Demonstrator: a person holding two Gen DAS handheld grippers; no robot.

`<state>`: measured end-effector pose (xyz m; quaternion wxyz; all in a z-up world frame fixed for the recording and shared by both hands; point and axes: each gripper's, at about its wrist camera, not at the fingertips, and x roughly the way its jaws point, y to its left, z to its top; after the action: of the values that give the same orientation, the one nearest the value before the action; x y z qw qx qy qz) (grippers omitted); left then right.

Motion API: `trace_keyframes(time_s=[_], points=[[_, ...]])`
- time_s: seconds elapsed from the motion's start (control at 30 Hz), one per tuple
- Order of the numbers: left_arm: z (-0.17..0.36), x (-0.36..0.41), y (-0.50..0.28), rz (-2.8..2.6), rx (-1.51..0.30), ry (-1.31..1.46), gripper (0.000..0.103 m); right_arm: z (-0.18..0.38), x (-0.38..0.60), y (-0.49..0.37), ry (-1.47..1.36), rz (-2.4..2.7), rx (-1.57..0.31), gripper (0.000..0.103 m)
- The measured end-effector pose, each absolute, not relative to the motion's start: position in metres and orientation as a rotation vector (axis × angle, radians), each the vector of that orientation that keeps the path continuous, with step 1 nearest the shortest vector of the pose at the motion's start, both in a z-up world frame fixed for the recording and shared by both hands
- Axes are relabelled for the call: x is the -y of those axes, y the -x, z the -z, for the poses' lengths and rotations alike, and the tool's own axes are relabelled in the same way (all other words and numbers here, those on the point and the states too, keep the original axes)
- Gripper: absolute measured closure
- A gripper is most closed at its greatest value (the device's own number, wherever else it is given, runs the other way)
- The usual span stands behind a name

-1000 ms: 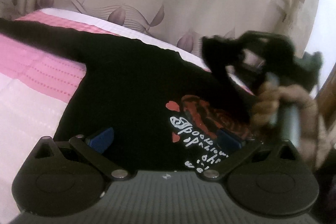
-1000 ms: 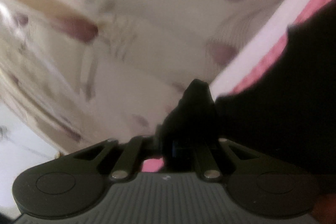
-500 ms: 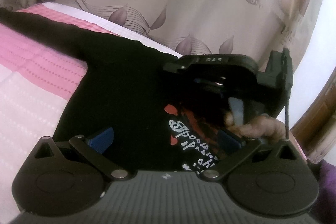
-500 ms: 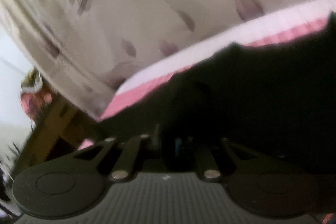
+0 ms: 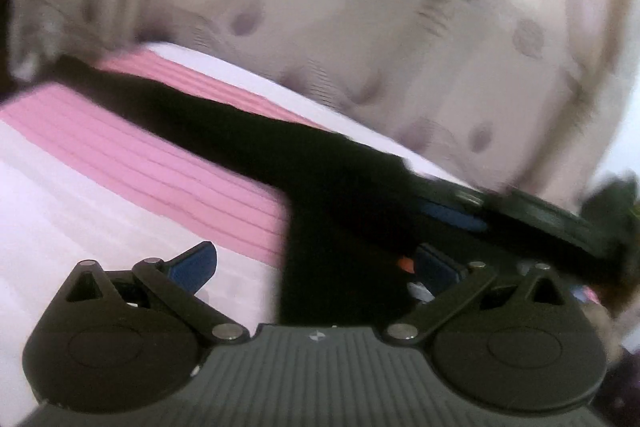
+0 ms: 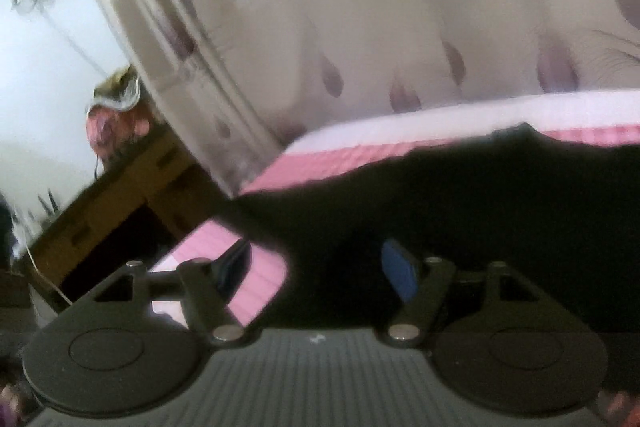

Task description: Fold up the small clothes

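A black long-sleeved top (image 5: 328, 187) lies spread on the pink and white striped bed (image 5: 120, 163). One sleeve runs to the far left in the left wrist view. My left gripper (image 5: 316, 267) is open and low over the top's left side edge. My right gripper (image 6: 316, 267) is open just above the black cloth (image 6: 480, 195), with a folded-over part lying under it. The right gripper's body also shows in the left wrist view (image 5: 532, 215), at the right over the top.
A beige curtain with leaf print (image 5: 360, 7) hangs behind the bed. A wooden cabinet (image 6: 120, 195) stands past the bed's end in the right wrist view, against a white wall (image 6: 48, 67).
My right gripper was shut on the top's sleeve, carried it over the body and has opened and let go. My left gripper has shifted left toward the top's side edge.
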<state>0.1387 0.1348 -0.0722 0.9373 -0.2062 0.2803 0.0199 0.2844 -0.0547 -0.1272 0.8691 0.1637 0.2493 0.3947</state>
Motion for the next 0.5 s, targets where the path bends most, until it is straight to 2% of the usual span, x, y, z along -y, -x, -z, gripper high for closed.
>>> trace_keyframes(time_s=[0.37, 0.5], points=[[0.059, -0.304, -0.170, -0.296, -0.646, 0.411, 0.003, 0.159, 0.043, -0.248, -0.197, -0.656, -0.551, 0.031], [0.069, -0.386, -0.195, -0.323, -0.669, 0.566, 0.005, 0.163, 0.044, -0.247, -0.195, -0.655, -0.555, 0.031]])
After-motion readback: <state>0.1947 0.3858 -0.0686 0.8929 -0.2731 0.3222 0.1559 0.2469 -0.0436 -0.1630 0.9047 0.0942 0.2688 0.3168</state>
